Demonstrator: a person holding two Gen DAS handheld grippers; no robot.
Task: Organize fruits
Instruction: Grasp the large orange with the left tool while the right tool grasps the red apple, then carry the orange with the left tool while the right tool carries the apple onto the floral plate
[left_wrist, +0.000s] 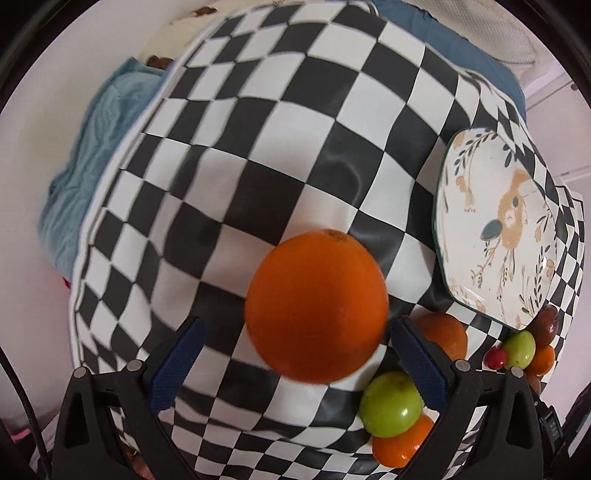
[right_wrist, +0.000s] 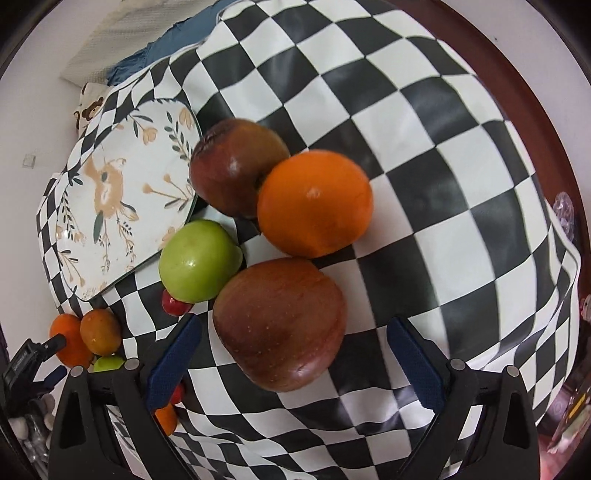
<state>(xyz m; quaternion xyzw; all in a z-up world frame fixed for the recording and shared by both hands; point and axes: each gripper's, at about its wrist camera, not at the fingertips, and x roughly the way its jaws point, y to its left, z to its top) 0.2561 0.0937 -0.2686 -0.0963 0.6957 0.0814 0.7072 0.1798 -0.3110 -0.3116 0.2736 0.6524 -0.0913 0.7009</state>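
In the left wrist view a large orange (left_wrist: 316, 306) lies on the checkered cloth between the blue pads of my open left gripper (left_wrist: 295, 363), nearer the right pad, with gaps on both sides. A green apple (left_wrist: 391, 404) and small oranges (left_wrist: 445, 334) lie to the right. The floral plate (left_wrist: 495, 225) is empty at the right. In the right wrist view my right gripper (right_wrist: 293, 363) is open around a dark red apple (right_wrist: 282, 323). Beyond it lie an orange (right_wrist: 315, 203), a second red apple (right_wrist: 236, 166) and a green apple (right_wrist: 199, 261). The plate (right_wrist: 122, 195) lies at the left.
The black-and-white checkered cloth (left_wrist: 258, 147) covers the table. Blue fabric (left_wrist: 85, 166) lies past its left edge. Small fruits (right_wrist: 86, 339) cluster at the lower left of the right wrist view, near the other gripper. A dark wooden edge (right_wrist: 546, 122) runs along the right.
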